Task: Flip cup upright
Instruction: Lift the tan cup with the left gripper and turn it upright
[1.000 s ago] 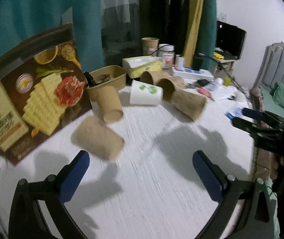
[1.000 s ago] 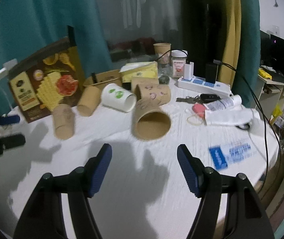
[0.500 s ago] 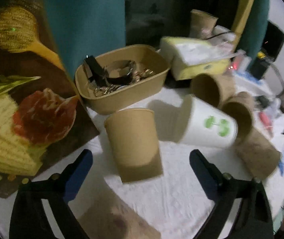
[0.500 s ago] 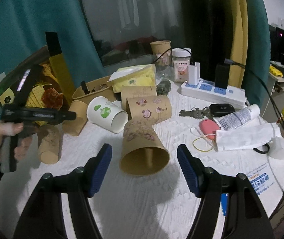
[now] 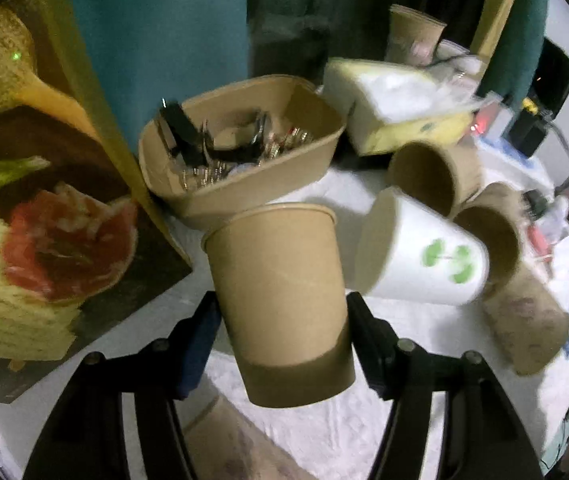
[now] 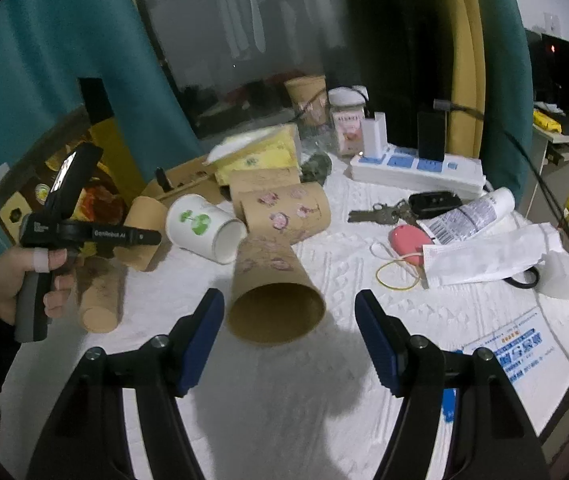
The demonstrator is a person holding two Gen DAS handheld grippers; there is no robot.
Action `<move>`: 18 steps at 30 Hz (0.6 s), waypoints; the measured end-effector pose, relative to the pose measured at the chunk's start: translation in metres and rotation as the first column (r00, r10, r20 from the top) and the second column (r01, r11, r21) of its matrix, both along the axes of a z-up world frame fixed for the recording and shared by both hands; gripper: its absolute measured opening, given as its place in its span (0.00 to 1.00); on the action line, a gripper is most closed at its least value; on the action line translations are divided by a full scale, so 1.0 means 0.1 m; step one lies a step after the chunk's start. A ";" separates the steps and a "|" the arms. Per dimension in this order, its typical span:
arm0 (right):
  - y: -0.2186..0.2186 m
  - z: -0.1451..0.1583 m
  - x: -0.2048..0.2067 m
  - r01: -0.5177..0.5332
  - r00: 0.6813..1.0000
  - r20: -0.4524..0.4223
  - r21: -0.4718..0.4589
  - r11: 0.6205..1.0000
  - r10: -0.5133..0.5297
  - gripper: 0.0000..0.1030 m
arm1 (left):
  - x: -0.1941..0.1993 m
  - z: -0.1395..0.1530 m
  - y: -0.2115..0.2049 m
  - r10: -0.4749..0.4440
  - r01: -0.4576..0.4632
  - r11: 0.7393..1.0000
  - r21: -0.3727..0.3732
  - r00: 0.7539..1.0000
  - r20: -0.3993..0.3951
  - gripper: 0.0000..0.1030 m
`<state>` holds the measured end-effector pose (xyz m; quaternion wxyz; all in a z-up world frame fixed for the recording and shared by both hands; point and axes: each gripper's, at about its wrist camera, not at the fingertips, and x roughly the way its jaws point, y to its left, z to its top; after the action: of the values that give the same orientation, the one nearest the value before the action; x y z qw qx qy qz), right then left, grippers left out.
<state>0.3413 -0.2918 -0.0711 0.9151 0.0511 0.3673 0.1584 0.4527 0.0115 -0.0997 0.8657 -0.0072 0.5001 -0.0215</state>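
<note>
A plain brown paper cup [image 5: 280, 280] lies tilted with its rim toward the far side, and my left gripper [image 5: 282, 304] is shut on it, a pad on each side wall. Its jaws have just been closing onto this cup. The right wrist view shows that gripper [image 6: 144, 237] in a person's hand [image 6: 24, 280], at the same cup [image 6: 142, 216]. A flowered brown cup [image 6: 268, 272] lies on its side, mouth toward my right gripper [image 6: 289, 298]. That gripper is open, its pads just clear of the cup's rim.
A white cup with a green leaf [image 5: 420, 256] and more brown cups [image 5: 428, 180] lie on their sides. A brown tray [image 5: 244, 184], tissue box [image 5: 396, 120] and cracker box [image 5: 44, 200] stand behind. Power strip [image 6: 416, 168], keys [image 6: 380, 214] and a tube [image 6: 472, 216] lie right.
My left gripper moved forward past one lying cup to the plain brown cup and closed on it. My right gripper drew nearer to the flowered cup and stayed open.
</note>
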 end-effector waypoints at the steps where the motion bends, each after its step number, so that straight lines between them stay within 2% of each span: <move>1: -0.01 0.04 -0.06 0.004 1.000 0.012 0.003 1.000 -0.004 0.64 | -0.09 0.12 -0.01 -0.004 0.005 1.000 -0.013 1.000 0.025 0.62; 6: -0.04 0.22 -0.51 0.017 0.998 0.053 0.046 0.999 -0.019 0.64 | -0.68 0.65 -0.21 -0.048 0.057 0.997 -0.061 0.990 0.132 0.62; 10: -0.03 0.28 -0.91 -0.007 0.998 0.058 0.076 0.997 0.003 0.65 | -1.40 0.93 -0.41 -0.099 0.118 0.989 -0.094 0.977 0.187 0.62; 14: 0.02 0.22 -1.28 -0.053 0.998 0.026 0.098 0.994 0.050 0.69 | -2.04 0.86 -0.55 -0.090 0.123 0.974 -0.192 0.981 0.172 0.62; 18: 0.11 0.11 -1.58 -0.101 0.995 -0.018 0.093 0.991 0.103 0.69 | -2.67 0.55 -0.57 -0.034 0.069 0.953 -0.295 0.992 0.122 0.62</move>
<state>0.1832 -0.2807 -0.0600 0.8983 0.0760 0.3720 0.2211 0.1859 -0.0458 -0.0448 0.8813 -0.1235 0.4401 -0.1197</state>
